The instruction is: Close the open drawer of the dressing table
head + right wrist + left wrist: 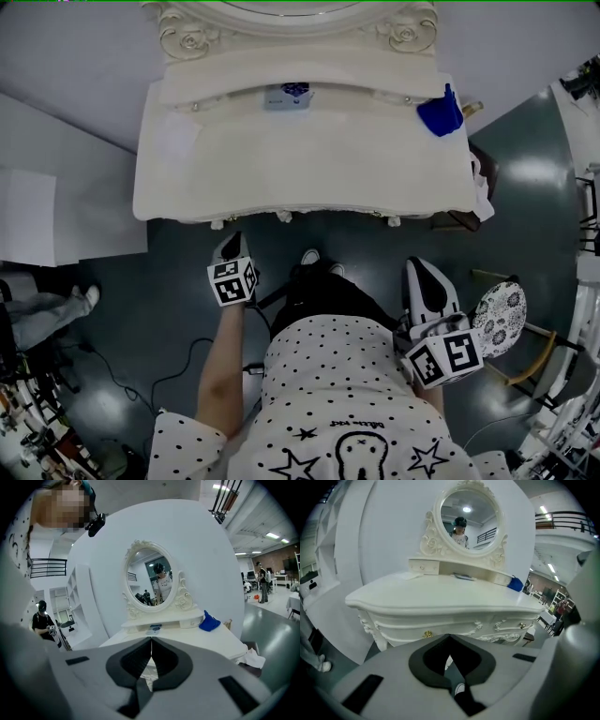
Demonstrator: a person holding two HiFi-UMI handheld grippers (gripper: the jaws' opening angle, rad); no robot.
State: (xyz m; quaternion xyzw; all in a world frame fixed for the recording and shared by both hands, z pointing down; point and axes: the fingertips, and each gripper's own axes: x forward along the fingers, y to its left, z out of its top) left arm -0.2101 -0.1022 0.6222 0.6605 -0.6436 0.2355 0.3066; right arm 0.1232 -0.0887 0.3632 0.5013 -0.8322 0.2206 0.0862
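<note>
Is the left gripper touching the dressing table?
Apart. Head view: dark floor shows between the left gripper and the table edge.

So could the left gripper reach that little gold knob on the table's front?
Probably yes: the left gripper faces the dressing table's front, with nothing between it and the gold knob.

Dressing table (281,169): smooth cream painted finish, carved trim. Knob (427,633): shiny gold metal. Floor (530,202): dark, glossy.
</note>
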